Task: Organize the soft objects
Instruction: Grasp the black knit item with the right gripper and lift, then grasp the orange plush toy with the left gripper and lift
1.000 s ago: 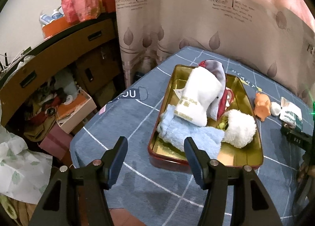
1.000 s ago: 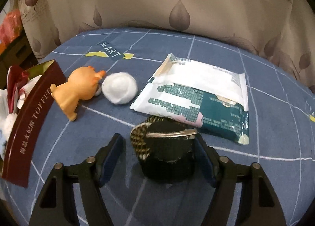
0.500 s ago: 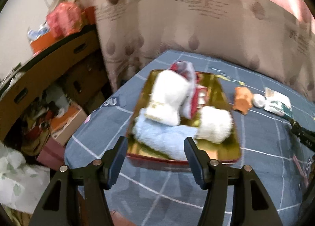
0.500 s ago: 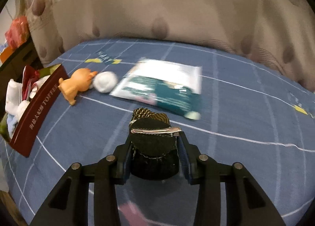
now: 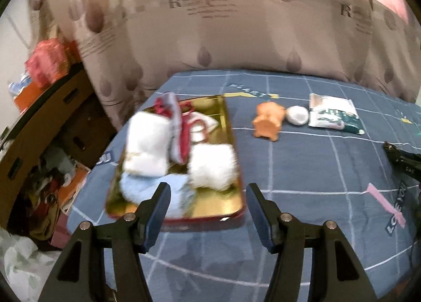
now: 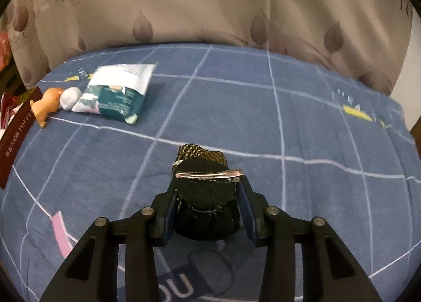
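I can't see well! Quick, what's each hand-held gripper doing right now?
Left hand-held gripper: open, holding nothing.
Right hand-held gripper: closed on the black hair clip.

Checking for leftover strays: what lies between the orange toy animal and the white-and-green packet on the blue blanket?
A small white fluffy ball, between the orange toy animal and the white-and-green packet; both wrist views show it.

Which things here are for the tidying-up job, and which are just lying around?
For the job:
- black hair bow with a metal clip, held in the right claw
- gold tin with soft things in it: white towel, light blue towel, fluffy white roll
- white cotton ball
- tissue pack
- left claw, open

Just lying around:
- orange toy animal
- curtain
- clutter beside the bed
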A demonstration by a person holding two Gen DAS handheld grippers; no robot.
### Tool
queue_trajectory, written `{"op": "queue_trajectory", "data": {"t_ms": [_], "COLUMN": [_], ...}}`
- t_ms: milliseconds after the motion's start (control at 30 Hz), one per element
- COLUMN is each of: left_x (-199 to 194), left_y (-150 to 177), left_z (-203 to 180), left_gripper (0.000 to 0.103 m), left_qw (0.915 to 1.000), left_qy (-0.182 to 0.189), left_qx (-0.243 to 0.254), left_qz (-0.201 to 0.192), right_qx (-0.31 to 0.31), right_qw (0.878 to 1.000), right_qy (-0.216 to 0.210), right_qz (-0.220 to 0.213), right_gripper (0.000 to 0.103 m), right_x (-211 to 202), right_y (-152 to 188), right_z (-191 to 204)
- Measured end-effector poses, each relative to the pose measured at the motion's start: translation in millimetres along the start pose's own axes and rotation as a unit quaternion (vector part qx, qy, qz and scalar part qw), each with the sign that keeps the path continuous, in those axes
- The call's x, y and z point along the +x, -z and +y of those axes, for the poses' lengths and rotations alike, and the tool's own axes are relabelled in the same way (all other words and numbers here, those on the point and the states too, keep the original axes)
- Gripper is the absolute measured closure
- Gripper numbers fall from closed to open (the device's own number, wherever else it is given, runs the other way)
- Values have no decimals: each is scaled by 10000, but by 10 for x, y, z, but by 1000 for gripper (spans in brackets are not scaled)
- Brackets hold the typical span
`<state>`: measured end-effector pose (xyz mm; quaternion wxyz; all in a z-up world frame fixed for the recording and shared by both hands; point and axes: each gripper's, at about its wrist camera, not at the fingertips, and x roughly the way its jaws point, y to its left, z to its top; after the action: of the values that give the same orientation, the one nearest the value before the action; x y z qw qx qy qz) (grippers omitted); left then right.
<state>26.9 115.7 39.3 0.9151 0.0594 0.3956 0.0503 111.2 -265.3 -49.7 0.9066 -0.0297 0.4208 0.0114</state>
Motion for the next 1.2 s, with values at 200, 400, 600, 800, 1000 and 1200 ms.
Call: {"op": "queue_trajectory", "data": {"t_ms": [200, 400, 600, 800, 1000, 1200], "left_x": [237, 612, 1053, 1447, 1712, 1930], "left_y": [-405, -792, -996, -1100, -1167, -1170], "left_z": [-304, -623, -811, -808, -897, -917], "left_gripper": [42, 42, 42, 42, 42, 42], "left_qw": [9988, 9956, 9904, 9856, 9814, 9809], "left_qy": [445, 613, 840, 1010, 916, 874], "left_qx": [188, 690, 867, 661, 807, 554], "left_qz": [115, 181, 669, 1184, 1479, 1649], "right_qx": [48, -78, -59, -32, -33, -23], "right_qw": [9998, 9999, 9999, 9999, 9999, 9998], "right_qy": [-192, -112, -134, -163, -164, -172], "right_qz": [-29, 10, 17, 18, 21, 25], "right_gripper": [62, 60, 60, 59, 59, 59], "right_x": [2, 22, 23, 20, 22, 29], "right_y": [40, 42, 53, 54, 51, 51], "right_z": [-48, 10, 6, -2, -2, -9]}}
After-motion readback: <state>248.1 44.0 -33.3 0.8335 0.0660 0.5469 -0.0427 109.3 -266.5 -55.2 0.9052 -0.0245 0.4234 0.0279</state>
